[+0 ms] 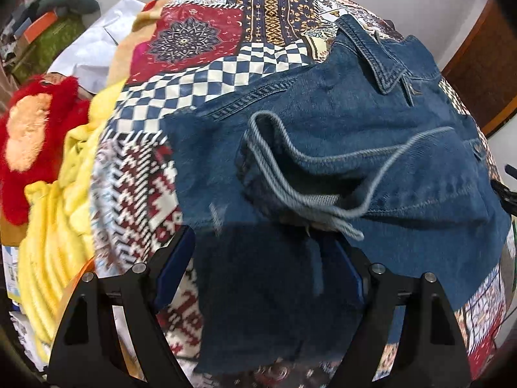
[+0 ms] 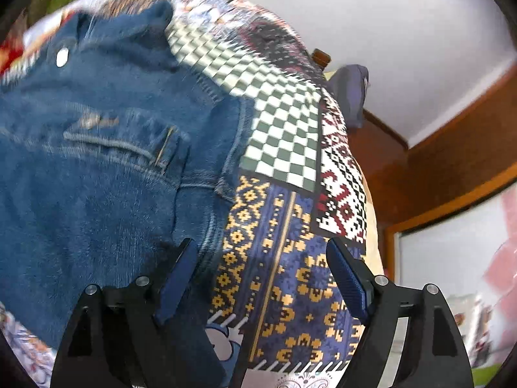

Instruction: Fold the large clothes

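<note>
Between the jaws of the left gripper [image 1: 258,258] a dark fold of the denim jacket [image 1: 323,148] is draped, so whatever lies beneath it is hidden, and whether the cloth is pinched cannot be told. The jacket's lower hem is lost in blur near the bottom edge. In the right wrist view the jacket is smeared by motion and cut off at the left edge. The patterned bedspread [image 2: 290,258] is largely covered by it. Clutter at the right edge [image 2: 484,317] is too blurred to be identified.

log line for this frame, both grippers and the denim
left gripper: open, denim jacket between fingers | right gripper: open at jacket edge | jacket: on patchwork bedspread, unfolded
</note>
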The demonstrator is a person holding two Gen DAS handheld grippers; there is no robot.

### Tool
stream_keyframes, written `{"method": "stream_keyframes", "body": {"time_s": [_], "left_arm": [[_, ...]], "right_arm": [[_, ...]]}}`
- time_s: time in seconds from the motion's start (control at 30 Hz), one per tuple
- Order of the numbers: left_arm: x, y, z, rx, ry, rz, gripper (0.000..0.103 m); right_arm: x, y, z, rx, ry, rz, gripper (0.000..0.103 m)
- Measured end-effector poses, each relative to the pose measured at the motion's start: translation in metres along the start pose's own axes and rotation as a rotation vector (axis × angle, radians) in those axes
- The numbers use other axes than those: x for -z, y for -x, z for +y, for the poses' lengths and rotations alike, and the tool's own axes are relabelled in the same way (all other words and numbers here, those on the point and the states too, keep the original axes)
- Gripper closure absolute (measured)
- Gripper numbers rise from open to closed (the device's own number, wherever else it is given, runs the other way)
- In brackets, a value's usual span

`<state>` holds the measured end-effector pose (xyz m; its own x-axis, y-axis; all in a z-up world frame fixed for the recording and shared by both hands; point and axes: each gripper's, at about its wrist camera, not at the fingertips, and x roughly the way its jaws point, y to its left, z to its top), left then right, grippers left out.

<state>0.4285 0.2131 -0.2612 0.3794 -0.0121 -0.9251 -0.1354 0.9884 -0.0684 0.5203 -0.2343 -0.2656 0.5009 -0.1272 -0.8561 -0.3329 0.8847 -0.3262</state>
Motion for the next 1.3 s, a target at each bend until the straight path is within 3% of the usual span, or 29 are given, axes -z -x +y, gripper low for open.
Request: {"method": "stream_keyframes", "body": {"time_s": [0.17,0.3,0.43,0.53,0.6,0.67,0.73,0.8,0.87,0.9,1.03,1.3], "left_arm": [[-0.014,-0.013,-0.001,0.005,0.036,-0.021,0.022],[-0.018,-0.022,0.005,0.048,0.076,-0.013,0.022],[-0.018,-0.025,0.01,0.084,0.095,-0.028,0.022],[-0.015,-0.026,0.011,0.099,0.105,-0.038,0.024],[-0.013,-0.025,0.013,0.119,0.128,-0.04,0.028],[-0.009,-0.023,0.014,0.151,0.152,-0.042,0.035],[-0.006,-0.019,0.011,0.165,0.146,-0.048,0.051],[-0.004,-0.013,0.005,0.126,0.113,-0.057,0.076],[-0.003,-0.006,0.007,0.089,0.117,-0.07,0.091],[-0.002,-0.001,0.011,0.09,0.134,-0.082,0.097],[-0.003,0.025,0.024,0.101,0.176,-0.14,0.099],[-0.004,0.086,0.02,0.055,0.146,-0.277,0.1]], "right_arm": [[-0.006,0.022,-0.017,-0.175,-0.088,-0.076,0.023],[-0.021,0.017,-0.004,-0.291,-0.11,-0.089,0.023],[-0.037,-0.007,0.024,-0.342,-0.1,-0.052,0.033],[-0.04,-0.022,0.034,-0.366,-0.125,-0.035,0.034],[-0.04,-0.027,0.031,-0.396,-0.152,-0.041,0.035],[-0.038,-0.031,0.025,-0.443,-0.185,-0.036,0.044],[-0.037,-0.03,0.023,-0.434,-0.191,-0.037,0.056],[-0.038,-0.026,0.022,-0.416,-0.184,-0.043,0.068],[-0.038,-0.019,0.021,-0.385,-0.183,-0.059,0.088],[-0.037,-0.015,0.02,-0.399,-0.183,-0.072,0.089],[-0.039,0.009,0.018,-0.339,-0.182,-0.135,0.09],[-0.06,0.069,0.003,-0.279,-0.18,-0.281,0.09]]}}
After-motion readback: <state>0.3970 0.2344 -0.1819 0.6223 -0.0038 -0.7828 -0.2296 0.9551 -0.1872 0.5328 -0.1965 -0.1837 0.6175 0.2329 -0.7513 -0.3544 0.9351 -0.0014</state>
